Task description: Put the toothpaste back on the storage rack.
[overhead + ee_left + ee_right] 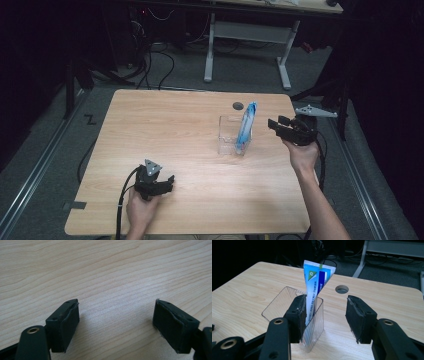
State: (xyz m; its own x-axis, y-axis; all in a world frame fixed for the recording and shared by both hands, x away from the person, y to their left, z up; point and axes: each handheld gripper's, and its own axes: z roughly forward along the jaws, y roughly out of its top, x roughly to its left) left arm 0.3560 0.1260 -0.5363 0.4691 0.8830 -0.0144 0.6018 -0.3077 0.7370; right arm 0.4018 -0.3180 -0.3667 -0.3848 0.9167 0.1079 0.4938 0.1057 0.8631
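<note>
Clear plastic holder (pixel 231 136) sits at about 2 o'clock on the bench (pixel 165 130), with a blue-white tube (pixel 246 126) standing in its right end, tilted, top well above the rim.

Right gripper (pixel 274 125) hangs just to the tube's 3 o'clock, pointing at it, jaws about half open with nothing between them. In the right gripper view the tube (pixel 315 287) and the holder's near corner (pixel 312 322) sit off to 10 o'clock of the gap and the left jaw overlaps them, so I can't tell if it touches.

Left gripper (pixel 167 184) rests low at 7 o'clock on the bench, jaws wide and empty (pixel 116 322), well clear of the work.

Risks, as I read it:
- Gap is off-centre to the tube. Closing now likely catches the holder wall or grabs air.
- Holder looks light and nothing pins it. A sideways push from that left jaw could slide or tip it, tube included.
- Tube is soft and leaning. A pinch near the crimped top may fold it or let it slip.
- Lifting at an angle could drag the holder up with the tube.
</note>
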